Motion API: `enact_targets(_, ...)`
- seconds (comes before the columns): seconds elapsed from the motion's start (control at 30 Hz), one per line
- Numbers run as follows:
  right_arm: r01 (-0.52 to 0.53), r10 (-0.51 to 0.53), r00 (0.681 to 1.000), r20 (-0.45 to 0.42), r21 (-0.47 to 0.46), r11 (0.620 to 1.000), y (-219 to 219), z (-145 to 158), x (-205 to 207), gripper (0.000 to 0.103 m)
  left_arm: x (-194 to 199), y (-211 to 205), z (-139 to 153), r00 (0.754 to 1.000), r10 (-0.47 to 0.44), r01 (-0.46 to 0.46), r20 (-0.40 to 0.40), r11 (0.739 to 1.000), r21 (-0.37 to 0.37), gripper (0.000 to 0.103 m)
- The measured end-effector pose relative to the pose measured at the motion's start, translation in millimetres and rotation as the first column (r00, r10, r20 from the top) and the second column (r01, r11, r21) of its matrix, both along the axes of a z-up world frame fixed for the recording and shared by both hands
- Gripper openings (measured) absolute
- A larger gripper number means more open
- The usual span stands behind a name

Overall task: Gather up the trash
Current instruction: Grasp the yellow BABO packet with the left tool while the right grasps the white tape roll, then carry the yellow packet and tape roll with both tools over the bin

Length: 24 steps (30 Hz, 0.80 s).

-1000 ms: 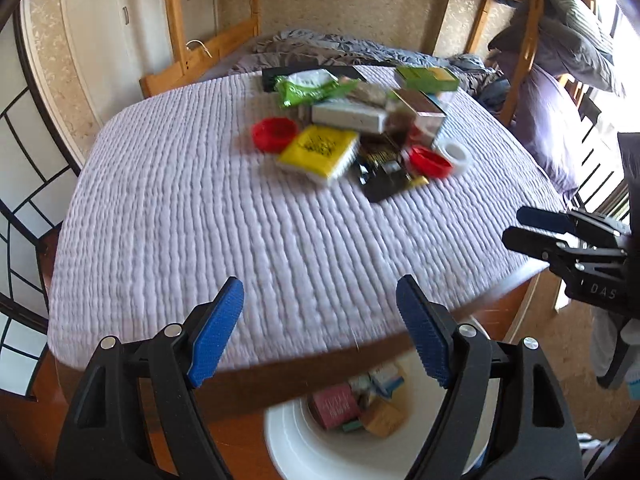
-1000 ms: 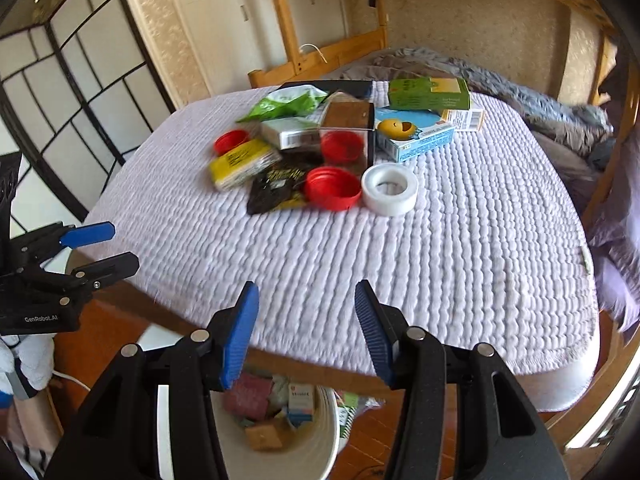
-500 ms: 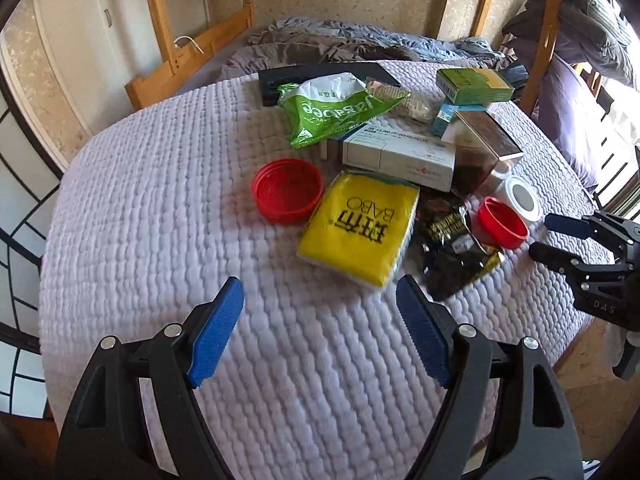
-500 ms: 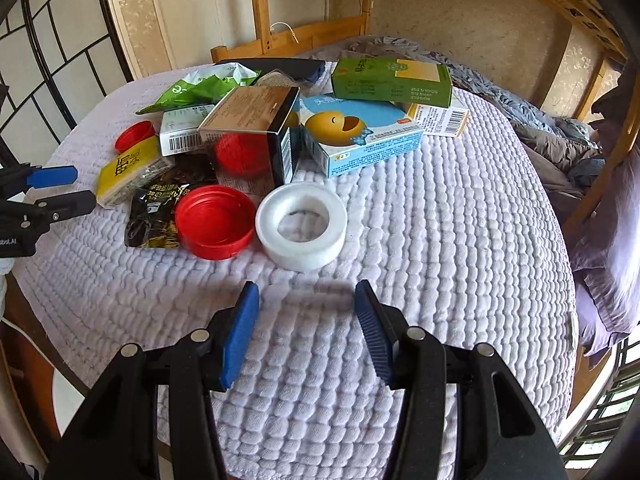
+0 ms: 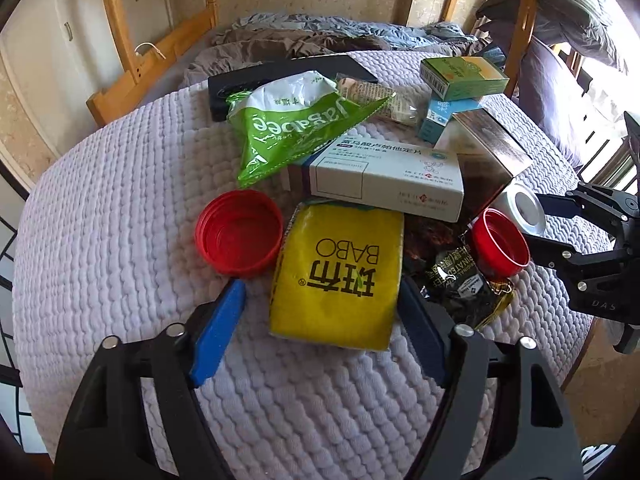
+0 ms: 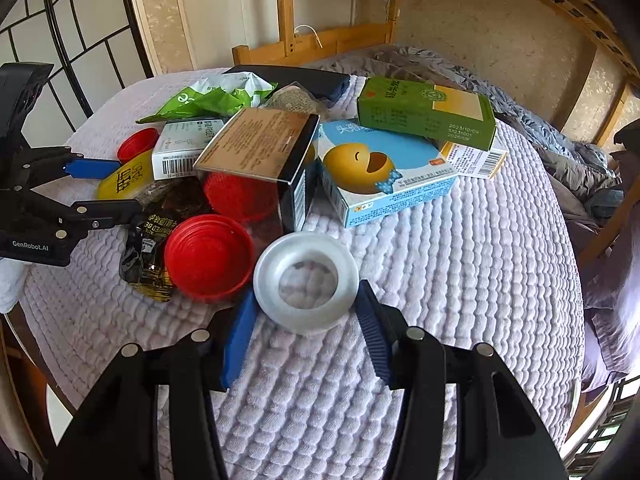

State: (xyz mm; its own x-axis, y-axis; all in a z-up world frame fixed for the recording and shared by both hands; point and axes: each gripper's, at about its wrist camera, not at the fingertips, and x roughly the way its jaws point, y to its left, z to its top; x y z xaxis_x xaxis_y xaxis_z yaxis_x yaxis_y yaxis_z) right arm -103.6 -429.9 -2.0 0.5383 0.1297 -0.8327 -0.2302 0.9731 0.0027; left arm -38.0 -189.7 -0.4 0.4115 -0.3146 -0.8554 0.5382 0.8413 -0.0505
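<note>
We're over the trash heaped mid-table on the quilted cloth [image 5: 120, 184], each hand picking the nearest piece at the pile's edge. Our left gripper [image 5: 320, 308] straddles the yellow packet [image 5: 340, 272], jaws closing with the packet between them, pads not yet pressing it. Our right gripper [image 6: 306, 312] brackets the white tape ring [image 6: 306, 280], jaws partly open, right at its sides; firm contact we can't confirm.

The left gripper [image 5: 320, 320] fills the lower part of its own view, angled downward with its blue-padded jaws closing, while the right gripper [image 6: 306, 326] sits low in its view, likewise tilted down, jaws apart and narrower.
</note>
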Motion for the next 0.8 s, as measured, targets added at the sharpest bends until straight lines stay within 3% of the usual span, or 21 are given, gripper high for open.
enact_targets(0.07,-0.001,0.001,1.0,0.007,-0.009,1.0,1,0,-2,0.049,-2,0,2,1.0,-0.001,0.001,0.006,1.0,0.003,0.061)
enact_targets(0.13,0.0,0.0,1.0,0.014,-0.016,1.0,2,1,-6,0.049,-5,2,4,1.0,0.003,-0.003,0.01,1.0,-0.005,0.059)
enact_targets(0.8,0.017,-0.017,0.999,0.03,0.03,0.999,2,20,-55,0.049,-54,26,22,0.999,0.033,-0.032,0.002,0.998,-0.05,0.058)
